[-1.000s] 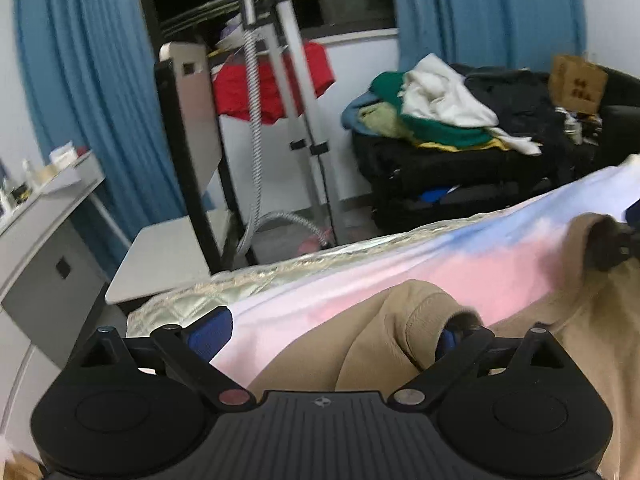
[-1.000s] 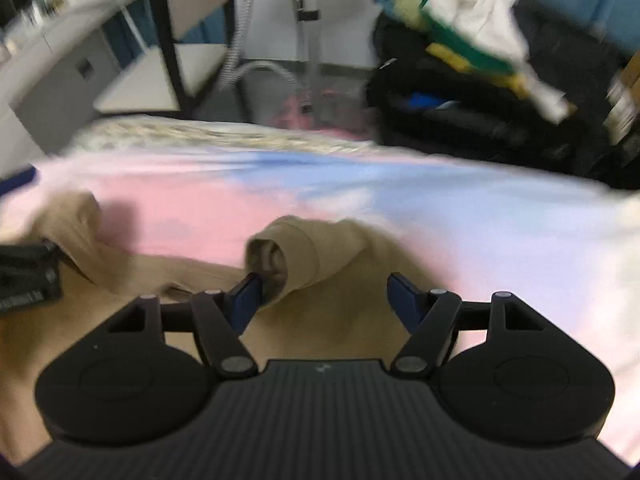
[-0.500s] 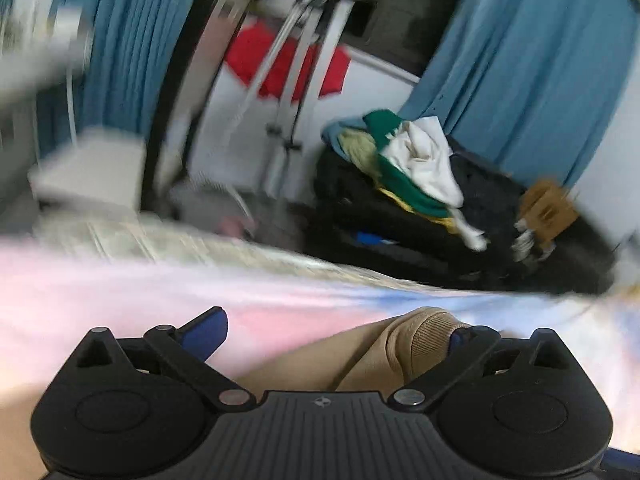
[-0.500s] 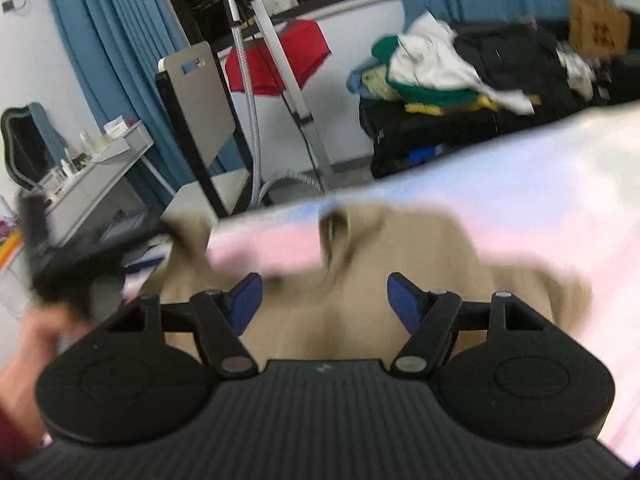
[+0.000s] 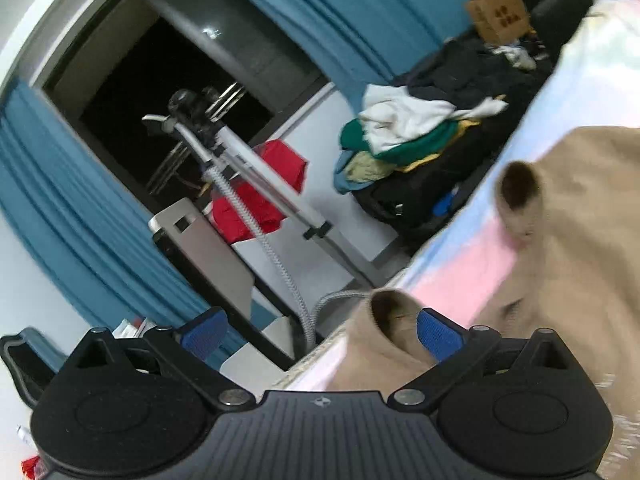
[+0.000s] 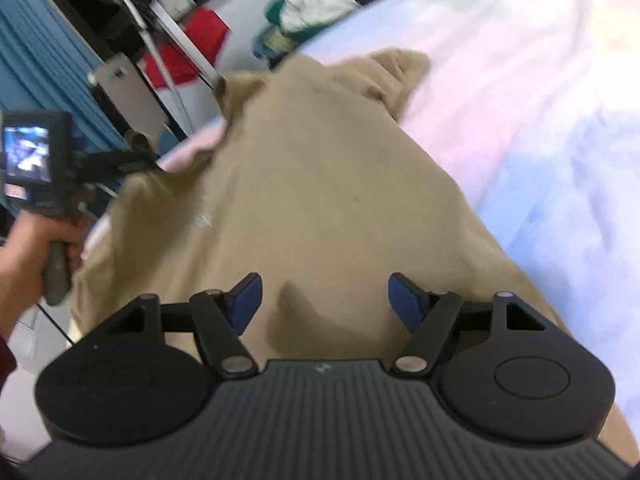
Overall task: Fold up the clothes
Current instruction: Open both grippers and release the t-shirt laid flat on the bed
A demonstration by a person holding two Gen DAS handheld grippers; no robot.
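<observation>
Here I see the pastel bedsheet [image 6: 540,128] carrying the tan sweatshirt [image 6: 312,184] spread across it, my right gripper [image 6: 324,304] spread wide above its fabric, and my left gripper [image 5: 320,334] gaping beside a sleeve cuff [image 5: 394,312].

From my right wrist view, the tan cotton sweatshirt [image 6: 320,184] lies spread on the pastel tie-dye bedsheet [image 6: 540,120], filling the middle of the frame, bare sheet to its right. My right gripper [image 6: 325,304] sits at lower centre over the garment, its fingers [image 6: 246,300] apart. My left gripper [image 6: 132,158] is at the left edge, at the garment's left border. In the left wrist view, a sleeve cuff lies between my left gripper's fingers [image 5: 438,338], lower centre. Behind the bed, a heap of mixed clothes [image 5: 404,132] sits upper right, a metal stand [image 5: 256,184] left of it.
</observation>
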